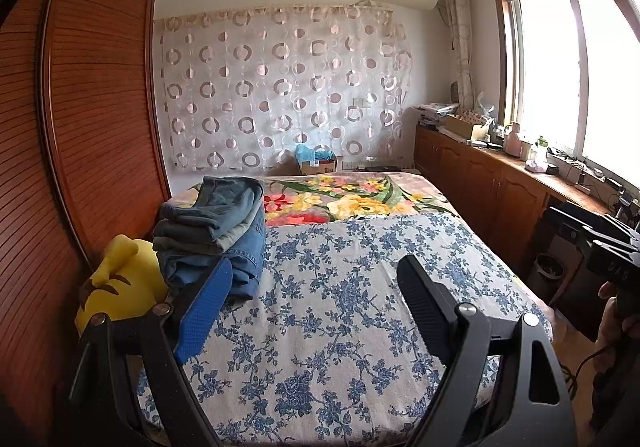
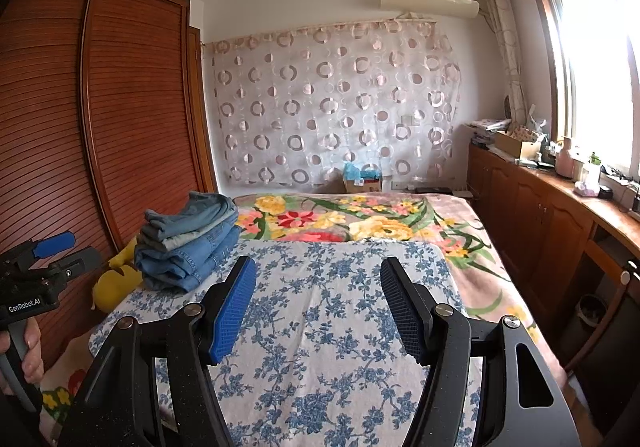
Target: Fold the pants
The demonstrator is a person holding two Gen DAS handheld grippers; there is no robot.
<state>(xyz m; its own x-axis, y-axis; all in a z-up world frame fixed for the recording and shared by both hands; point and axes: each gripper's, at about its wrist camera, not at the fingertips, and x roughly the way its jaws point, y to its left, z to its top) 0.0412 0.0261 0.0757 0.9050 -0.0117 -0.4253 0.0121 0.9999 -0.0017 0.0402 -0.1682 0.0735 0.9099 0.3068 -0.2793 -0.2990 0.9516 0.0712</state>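
Lying ahead-left on the bed [image 1: 360,287]: folded pants stack [image 1: 216,231], long axis running away | left gripper [image 1: 316,299] nearer, held wide, empty | right gripper [image 2: 318,305] parted, empty.

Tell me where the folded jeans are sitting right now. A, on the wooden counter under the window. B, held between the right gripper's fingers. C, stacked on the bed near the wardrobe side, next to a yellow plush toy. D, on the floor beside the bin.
C: the folded jeans lie in a stack on the bed by the wardrobe, beside the yellow plush toy; both grippers are open and hold nothing.
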